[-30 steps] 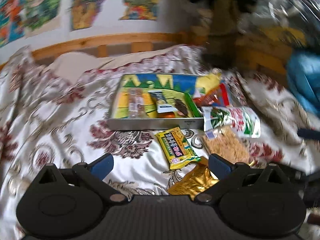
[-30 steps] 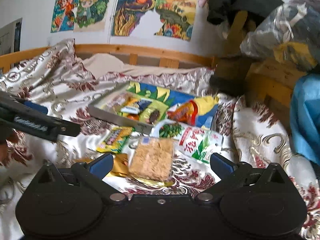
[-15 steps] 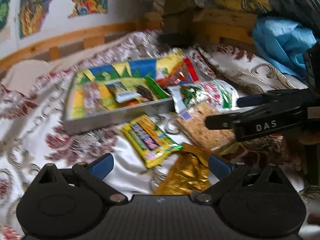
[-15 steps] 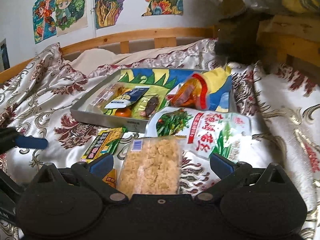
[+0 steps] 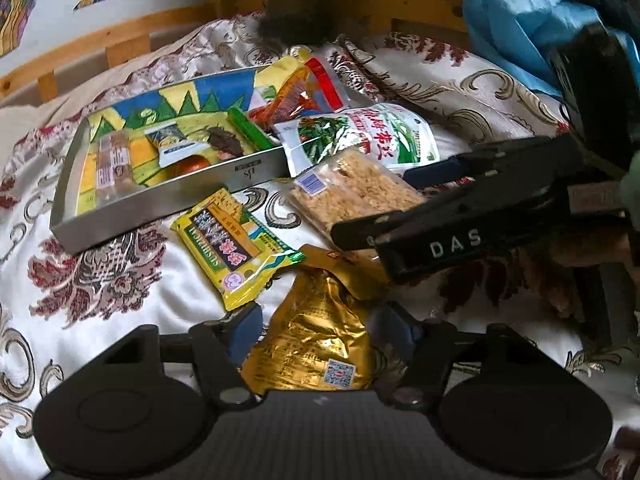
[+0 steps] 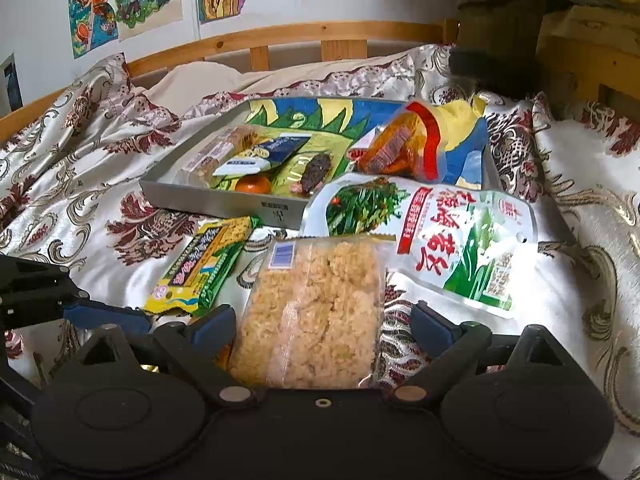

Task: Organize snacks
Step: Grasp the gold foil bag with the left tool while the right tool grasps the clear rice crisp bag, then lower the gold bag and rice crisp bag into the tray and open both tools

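A gold foil packet (image 5: pixel 320 332) lies on the bedspread between the fingers of my left gripper (image 5: pixel 320 328). Its jaws are closing, and the pads stand at the packet's edges without visibly pressing. A clear packet of rice crisps (image 6: pixel 316 312) lies between the fingers of my right gripper (image 6: pixel 320 324). Its jaws are closing slightly and stand wide of the packet. A yellow packet (image 5: pixel 232 240) lies in front of the grey tray (image 5: pixel 168 204), which holds several snacks. The right gripper (image 5: pixel 376 204) also shows in the left wrist view, over the rice crisps (image 5: pixel 352 192).
A green-and-white bag (image 6: pixel 452 240) lies against the tray's front right corner, and an orange bag with a red stripe (image 6: pixel 404 148) leans in the tray (image 6: pixel 224 200). A wooden bed rail (image 6: pixel 280 38) runs behind. Blue cloth (image 5: pixel 520 28) lies at the right.
Both grippers have sunk toward the bedspread and moved forward. The left one's jaws have narrowed around the gold packet. The right one now straddles the rice crisps.
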`<action>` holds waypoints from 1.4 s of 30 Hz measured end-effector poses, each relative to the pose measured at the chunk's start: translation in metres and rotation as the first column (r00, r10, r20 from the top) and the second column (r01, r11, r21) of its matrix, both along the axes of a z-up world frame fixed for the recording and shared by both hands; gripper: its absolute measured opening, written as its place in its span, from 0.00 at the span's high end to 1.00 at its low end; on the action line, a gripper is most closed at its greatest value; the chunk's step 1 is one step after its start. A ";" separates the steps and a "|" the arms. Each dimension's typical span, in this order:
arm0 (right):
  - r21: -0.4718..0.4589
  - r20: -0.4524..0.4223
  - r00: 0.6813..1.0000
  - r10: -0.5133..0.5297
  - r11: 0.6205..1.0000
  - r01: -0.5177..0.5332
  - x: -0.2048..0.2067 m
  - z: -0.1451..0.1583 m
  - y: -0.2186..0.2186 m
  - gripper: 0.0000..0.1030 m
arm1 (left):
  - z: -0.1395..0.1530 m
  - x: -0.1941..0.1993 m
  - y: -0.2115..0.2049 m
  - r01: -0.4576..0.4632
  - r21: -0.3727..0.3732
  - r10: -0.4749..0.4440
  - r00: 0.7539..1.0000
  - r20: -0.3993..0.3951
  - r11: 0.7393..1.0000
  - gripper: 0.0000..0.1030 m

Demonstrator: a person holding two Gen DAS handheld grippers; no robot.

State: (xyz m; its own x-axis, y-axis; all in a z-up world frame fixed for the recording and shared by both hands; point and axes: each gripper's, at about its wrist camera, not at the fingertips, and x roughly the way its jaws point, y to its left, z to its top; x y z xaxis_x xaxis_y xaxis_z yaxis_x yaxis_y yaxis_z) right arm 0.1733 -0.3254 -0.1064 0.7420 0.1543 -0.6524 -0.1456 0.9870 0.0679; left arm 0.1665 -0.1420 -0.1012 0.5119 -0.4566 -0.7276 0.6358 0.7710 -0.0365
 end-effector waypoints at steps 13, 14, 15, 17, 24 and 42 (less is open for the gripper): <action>-0.072 0.003 1.000 0.014 0.997 -0.013 -0.002 -0.005 0.009 0.11 | -0.001 0.004 0.007 -0.040 -0.028 0.038 0.998 -0.054 0.999 0.45; -0.079 0.002 1.000 0.019 0.997 -0.019 -0.002 -0.005 0.011 0.12 | 0.000 0.004 0.006 -0.047 -0.022 0.045 0.997 -0.059 0.999 0.45; -0.088 0.003 1.000 0.022 0.996 -0.022 -0.003 -0.005 0.012 0.14 | 0.001 0.004 0.005 -0.054 -0.012 0.053 0.997 -0.062 0.998 0.46; -0.096 0.004 1.000 0.026 0.995 -0.026 -0.004 -0.005 0.014 0.17 | 0.003 0.002 0.002 -0.072 0.018 0.073 0.995 -0.061 0.997 0.46; -0.113 0.008 0.999 0.043 0.993 -0.042 -0.008 -0.004 0.020 0.27 | 0.006 -0.011 0.004 -0.147 0.048 0.149 0.988 -0.039 0.988 0.51; -0.038 0.041 0.999 0.025 0.999 -0.024 -0.034 0.026 0.003 0.29 | 0.032 -0.023 0.022 -0.341 -0.022 0.333 0.928 -0.165 0.940 0.60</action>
State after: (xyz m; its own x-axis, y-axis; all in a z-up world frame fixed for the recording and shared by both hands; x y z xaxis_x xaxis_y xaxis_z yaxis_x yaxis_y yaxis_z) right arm 0.1389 -0.3220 -0.0800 0.7646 0.1486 -0.6271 -0.1715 0.9849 0.0242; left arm 0.1440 -0.1202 -0.0690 0.5236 -0.3145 -0.7918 0.3219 0.9335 -0.1580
